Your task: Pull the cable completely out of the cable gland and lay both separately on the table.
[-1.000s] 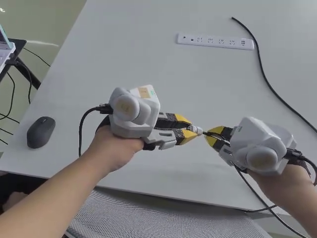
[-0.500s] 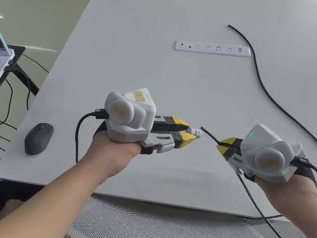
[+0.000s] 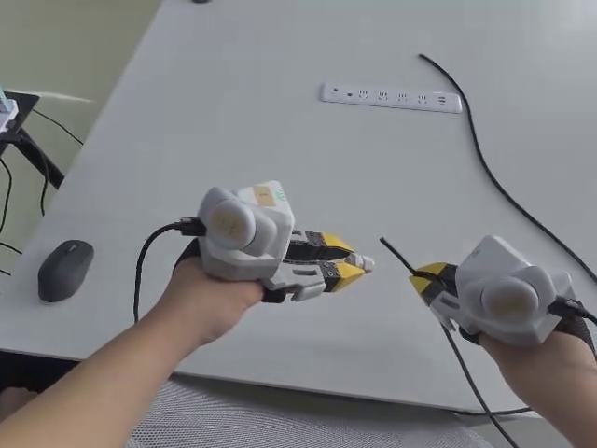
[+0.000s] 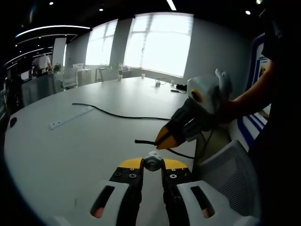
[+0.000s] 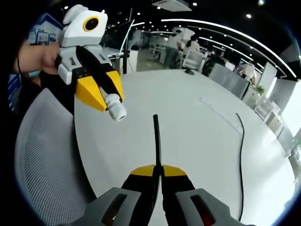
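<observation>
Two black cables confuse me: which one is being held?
The short cable pinched in the right gripper, its end free in the air; the long cable lies on the table by the power strip.

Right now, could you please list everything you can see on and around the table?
table: one, pale grey, under everything.
power strip: one, white, far side of the table.
cord: one, black, on the table right of the power strip.
mouse: one, dark grey, near left edge.
chair: one, grey mesh, below the near edge.
cable gland: one, white, held by the left gripper.
cable: one, black, held by the right gripper, apart from the cable gland.
left gripper, right gripper: two, white with yellow jaws, both shut, above the near edge.
left hand, right hand: two, one holding each gripper.
</observation>
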`<control>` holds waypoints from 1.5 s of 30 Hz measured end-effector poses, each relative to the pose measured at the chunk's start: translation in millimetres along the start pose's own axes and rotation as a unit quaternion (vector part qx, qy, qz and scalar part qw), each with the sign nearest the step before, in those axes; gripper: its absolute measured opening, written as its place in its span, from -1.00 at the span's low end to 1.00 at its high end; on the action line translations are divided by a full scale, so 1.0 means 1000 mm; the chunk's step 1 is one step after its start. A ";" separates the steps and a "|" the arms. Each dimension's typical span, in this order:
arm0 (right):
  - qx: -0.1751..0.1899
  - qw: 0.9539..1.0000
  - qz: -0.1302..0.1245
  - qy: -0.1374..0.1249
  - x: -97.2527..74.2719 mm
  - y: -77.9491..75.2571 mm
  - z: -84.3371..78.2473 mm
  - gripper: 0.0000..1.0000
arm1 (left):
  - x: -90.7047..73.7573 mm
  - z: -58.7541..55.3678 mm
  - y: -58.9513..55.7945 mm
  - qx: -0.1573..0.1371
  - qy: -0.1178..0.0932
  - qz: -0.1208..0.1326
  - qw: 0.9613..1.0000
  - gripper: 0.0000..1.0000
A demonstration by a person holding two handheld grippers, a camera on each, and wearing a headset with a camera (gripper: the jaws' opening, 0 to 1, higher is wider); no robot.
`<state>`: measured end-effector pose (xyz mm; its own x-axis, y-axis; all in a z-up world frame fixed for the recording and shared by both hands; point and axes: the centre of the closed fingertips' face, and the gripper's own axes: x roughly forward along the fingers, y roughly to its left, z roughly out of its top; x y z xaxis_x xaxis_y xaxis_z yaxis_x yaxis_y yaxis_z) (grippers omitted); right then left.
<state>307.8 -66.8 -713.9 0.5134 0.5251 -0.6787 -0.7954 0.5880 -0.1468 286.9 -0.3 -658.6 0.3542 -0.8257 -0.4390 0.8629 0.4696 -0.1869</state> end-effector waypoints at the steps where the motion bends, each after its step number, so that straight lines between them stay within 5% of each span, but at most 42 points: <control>1: -0.001 1.000 -0.001 0.001 0.000 0.000 0.001 -1.00 | 0.000 -0.001 0.000 -0.001 -0.001 -0.001 1.000 -0.69; 12: 0.014 1.000 -0.012 0.007 0.001 -0.007 0.015 -1.00 | -0.010 -0.016 -0.005 -0.013 -0.005 -0.005 1.000 -0.69; 27: -0.012 0.999 -0.038 0.020 0.019 -0.020 0.040 -1.00 | -0.026 -0.032 0.001 -0.024 -0.007 -0.005 1.000 -0.69; 35: -0.002 0.999 -0.043 0.014 0.039 -0.031 0.061 -1.00 | -0.031 -0.036 0.001 -0.028 -0.011 -0.008 1.000 -0.69; 45: -0.040 0.998 -0.042 0.025 0.065 -0.028 0.074 -1.00 | -0.036 -0.050 0.003 -0.038 -0.013 -0.010 0.999 -0.69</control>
<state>387.1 -3.1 -700.7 0.5644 0.4434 -0.6963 -0.7746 0.5760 -0.2611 258.2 46.5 -687.2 0.3476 -0.8420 -0.4126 0.8398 0.4753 -0.2624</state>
